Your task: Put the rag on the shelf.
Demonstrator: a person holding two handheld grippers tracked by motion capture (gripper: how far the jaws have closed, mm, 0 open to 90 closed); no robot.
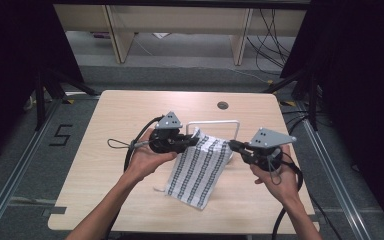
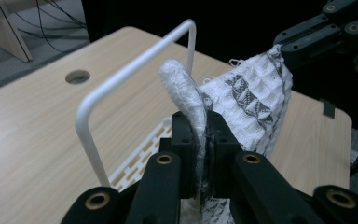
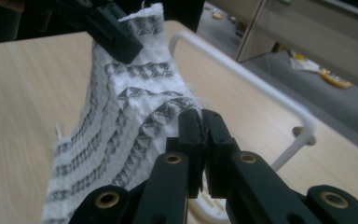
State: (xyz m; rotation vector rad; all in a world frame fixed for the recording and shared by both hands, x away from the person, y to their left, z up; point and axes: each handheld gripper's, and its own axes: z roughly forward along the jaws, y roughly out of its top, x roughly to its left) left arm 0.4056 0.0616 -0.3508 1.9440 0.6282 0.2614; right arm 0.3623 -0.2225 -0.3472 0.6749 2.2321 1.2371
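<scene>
A white cloth with dark patterned stripes (image 1: 199,170) hangs above the table, stretched between both grippers, its lower end trailing on the tabletop. My left gripper (image 1: 194,140) is shut on the cloth's upper left corner (image 2: 186,95), which bulges out past the jaws. My right gripper (image 1: 231,145) is shut on the other top corner (image 3: 168,112). Across the cloth, the right gripper (image 2: 284,49) appears from the left gripper view, and the left gripper (image 3: 121,39) from the right gripper view. A white wire rack (image 1: 213,122) stands just behind the cloth.
The light wooden table (image 1: 110,125) has a round cable hole (image 1: 222,105) near its far edge. The rack's bar (image 2: 121,79) rises close to the left jaws. Cables trail from both grippers. Dark curtains flank the table; desk legs stand beyond.
</scene>
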